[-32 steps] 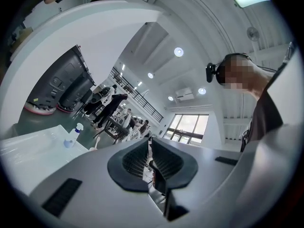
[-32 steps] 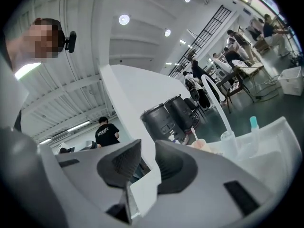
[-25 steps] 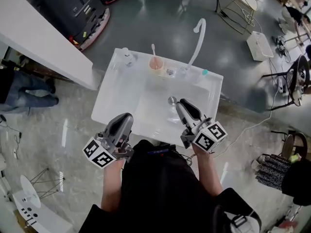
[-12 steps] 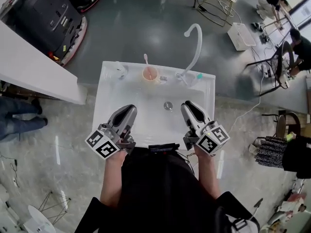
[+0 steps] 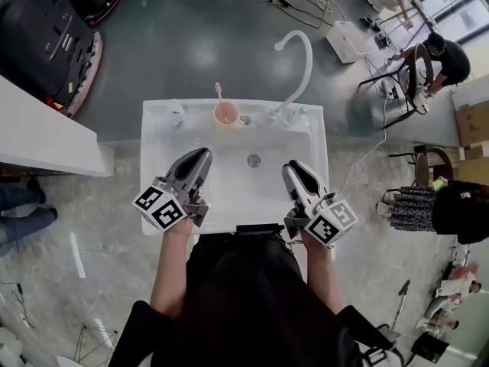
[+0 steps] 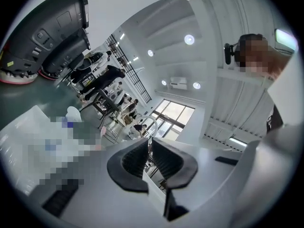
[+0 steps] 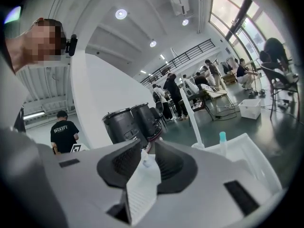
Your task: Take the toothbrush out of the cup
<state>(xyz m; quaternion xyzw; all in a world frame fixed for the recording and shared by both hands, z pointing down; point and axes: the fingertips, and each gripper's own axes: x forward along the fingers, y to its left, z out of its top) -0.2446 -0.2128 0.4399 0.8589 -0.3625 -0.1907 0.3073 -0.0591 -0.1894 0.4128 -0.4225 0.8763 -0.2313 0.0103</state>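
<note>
A pink cup [image 5: 226, 115] stands on the back ledge of the white sink [image 5: 157, 140], with a pink toothbrush [image 5: 218, 92] upright in it. My left gripper [image 5: 202, 156] hovers over the left part of the basin, well short of the cup, its jaws shut and empty. My right gripper [image 5: 290, 169] hangs over the basin's right part, jaws slightly open with nothing between them. In the left gripper view the left gripper [image 6: 149, 144] points out across the room. In the right gripper view the right gripper [image 7: 148, 147] faces the back ledge. Neither gripper view shows the cup clearly.
A tall curved white faucet [image 5: 296, 67] rises at the back right, also seen as a white faucet [image 7: 192, 113]. A teal-capped tube [image 5: 303, 111] and a small white bottle [image 5: 176, 113] stand on the ledge. The drain [image 5: 254, 160] lies mid-basin. People and chairs are beyond.
My left gripper has moved from outside the sink's front left corner to above the basin. The right gripper has stayed about where it was and turned a little. The head view has shifted.
</note>
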